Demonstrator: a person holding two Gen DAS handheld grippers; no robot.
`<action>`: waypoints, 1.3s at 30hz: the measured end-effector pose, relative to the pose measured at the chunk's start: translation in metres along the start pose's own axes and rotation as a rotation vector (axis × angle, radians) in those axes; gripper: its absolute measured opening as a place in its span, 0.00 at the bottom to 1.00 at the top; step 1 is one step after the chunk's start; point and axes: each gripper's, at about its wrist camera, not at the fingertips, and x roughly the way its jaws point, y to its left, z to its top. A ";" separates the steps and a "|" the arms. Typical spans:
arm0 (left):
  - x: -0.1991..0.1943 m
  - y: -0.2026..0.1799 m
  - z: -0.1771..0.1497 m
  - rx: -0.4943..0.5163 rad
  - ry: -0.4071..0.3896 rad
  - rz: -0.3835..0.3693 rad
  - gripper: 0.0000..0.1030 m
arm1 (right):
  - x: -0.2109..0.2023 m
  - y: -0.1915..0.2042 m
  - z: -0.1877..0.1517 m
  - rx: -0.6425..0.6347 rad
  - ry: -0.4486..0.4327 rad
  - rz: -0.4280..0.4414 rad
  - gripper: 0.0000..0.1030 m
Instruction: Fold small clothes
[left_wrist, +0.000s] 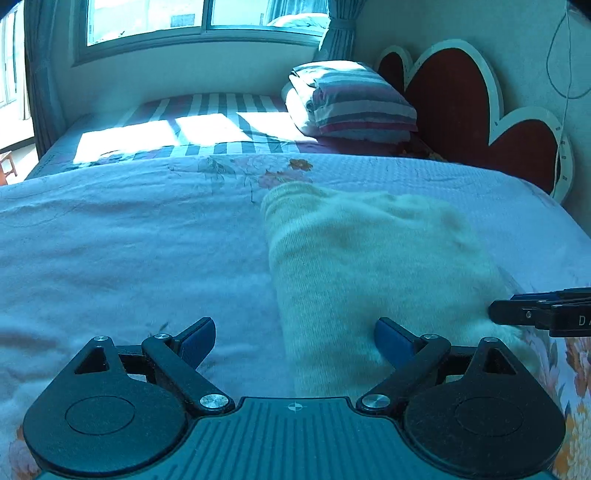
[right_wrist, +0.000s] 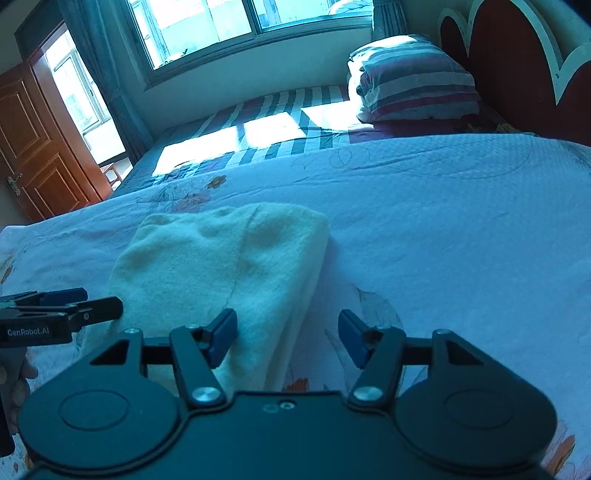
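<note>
A sunlit bedroom holds a wide bed (left_wrist: 110, 240) under a pale flowered bedspread (right_wrist: 443, 206), with a striped sheet, a folded striped quilt (left_wrist: 354, 103) and a heart-shaped red headboard (left_wrist: 461, 107) at the far end beneath the window (right_wrist: 229, 26). A brown door (right_wrist: 33, 147) stands at the left in the right wrist view.

On the bedspread, near its front edge, lies the garment (left_wrist: 362, 258): a small cream knit piece, soft and fuzzy, already doubled over into a thick rounded pad with a seam running down its middle and a rolled edge on its right side. It looks lumpy rather than flat, with shallow dents across the top.

The left gripper (left_wrist: 295, 338) hovers low at the garment's near left corner, its blue fingers (left_wrist: 201, 334) spread wide apart and holding nothing; one finger sits over the cloth, the other over bare bedspread. The right gripper (right_wrist: 288, 336) is likewise wide open and empty, straddling the garment's right edge.

The likely trouble from here is a partial grab: with the layers thick and springy, a finger could catch only the top ply, so the fold would peel open or skew when lifted. Pinching the bedspread along with the knit is the other risk, since both are soft and lie touching.
</note>
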 end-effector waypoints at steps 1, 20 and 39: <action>-0.004 -0.002 -0.010 0.011 0.017 0.005 0.90 | 0.001 0.000 -0.008 -0.005 0.032 -0.001 0.58; -0.086 0.007 -0.089 -0.021 -0.011 0.018 0.90 | -0.070 0.024 -0.098 -0.068 -0.007 0.034 0.23; -0.100 0.025 -0.103 -0.069 0.012 -0.016 0.90 | -0.079 0.030 -0.118 -0.032 -0.017 0.086 0.13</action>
